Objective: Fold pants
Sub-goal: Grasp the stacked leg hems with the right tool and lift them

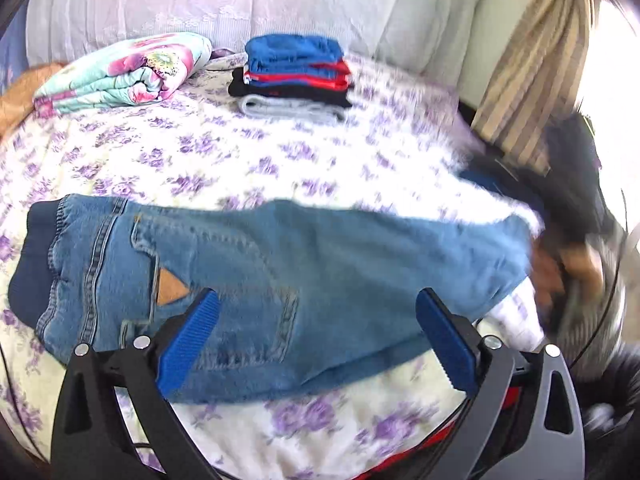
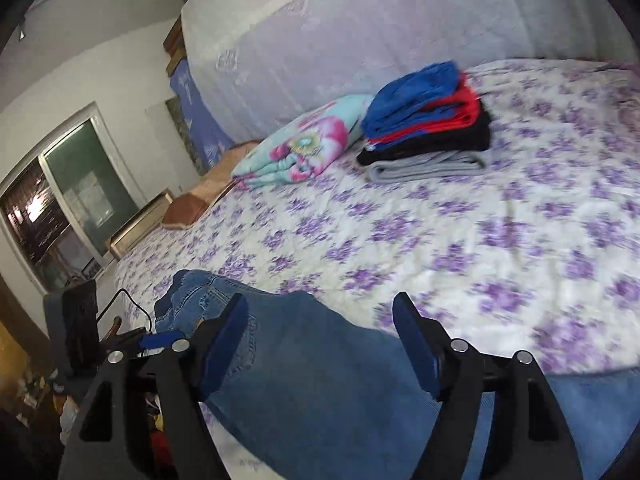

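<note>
The jeans (image 1: 280, 280) lie folded lengthwise across the floral bedsheet (image 1: 240, 152), near edge; both the left gripper (image 1: 316, 320) and right gripper (image 2: 320, 340) stand apart, gripping nothing (denim merely beneath them); crosswise folds seemingly remain before joining the folded stack (image 1: 294, 80).

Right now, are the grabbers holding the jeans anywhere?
No. Both the left gripper and the right gripper stand open above the jeans, which lie loose on the bed. Neither pinches any part.

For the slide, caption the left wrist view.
Open left gripper above blue denim jeans on purple-flowered bedsheet.
</note>
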Motion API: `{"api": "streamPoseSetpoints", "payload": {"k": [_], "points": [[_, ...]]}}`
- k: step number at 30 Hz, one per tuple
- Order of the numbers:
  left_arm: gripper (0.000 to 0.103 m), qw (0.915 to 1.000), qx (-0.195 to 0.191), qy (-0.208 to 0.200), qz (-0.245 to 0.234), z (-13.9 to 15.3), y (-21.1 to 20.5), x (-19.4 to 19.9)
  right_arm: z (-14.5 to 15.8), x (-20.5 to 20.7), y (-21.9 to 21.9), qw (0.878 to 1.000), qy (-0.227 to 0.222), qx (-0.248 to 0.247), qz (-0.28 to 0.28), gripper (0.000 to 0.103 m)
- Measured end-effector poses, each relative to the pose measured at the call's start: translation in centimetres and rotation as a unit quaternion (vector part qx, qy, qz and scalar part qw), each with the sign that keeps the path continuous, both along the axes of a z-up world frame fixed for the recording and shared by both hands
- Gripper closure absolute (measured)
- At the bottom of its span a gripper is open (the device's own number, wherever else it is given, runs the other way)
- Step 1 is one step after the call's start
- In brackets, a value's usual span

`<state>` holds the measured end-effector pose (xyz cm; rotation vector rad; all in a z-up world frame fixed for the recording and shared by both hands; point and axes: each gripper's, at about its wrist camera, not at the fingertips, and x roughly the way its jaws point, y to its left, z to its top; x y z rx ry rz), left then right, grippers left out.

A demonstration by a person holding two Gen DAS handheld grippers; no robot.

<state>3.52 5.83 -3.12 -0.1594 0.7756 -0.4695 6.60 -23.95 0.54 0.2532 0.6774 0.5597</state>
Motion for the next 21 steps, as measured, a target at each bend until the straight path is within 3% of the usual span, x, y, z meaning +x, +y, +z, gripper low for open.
{"api": "streamPoseSetpoints", "payload": {"k": [3,6,9,11,13,15,21], "points": [[0.006,0.9999,-0.016,0.004,-0.004,-0.1,-0.5,1.2,0.6,-5.9,-6.5,0.996,0.010,-0.011,-0.087,0.023],[0.006,0.9994,-0.020,0.025,-0.010,-1.4,-2.0,2.7,-0.8,-10.2,-13.4,0.981,0.073,0.002,-0.178,0.019],[0.006,0.9979,-0.026,0.056,-0.019,-3.2,-3.8,3.3,-4.1,-12.7,-19.5,0.951,0.138,0.058,-0.270,0.019],[0.006,0.9975,-0.018,0.067,-0.016,-3.8,-4.5,2.8,-6.9,-13.2,-22.3,0.929,0.165,0.137,-0.300,0.019],[0.006,0.9972,-0.004,0.074,-0.008,-4.4,-4.9,2.7,-9.0,-12.9,-23.5,0.916,0.162,0.209,-0.300,0.019],[0.006,0.9972,0.014,0.073,-0.003,-4.4,-5.2,2.3,-10.7,-11.8,-23.9,0.908,0.165,0.239,-0.302,0.019],[0.006,0.9980,0.028,0.057,-0.004,-3.0,-6.6,2.0,-11.1,-10.6,-23.0,0.909,0.092,0.236,-0.331,0.018]]}}
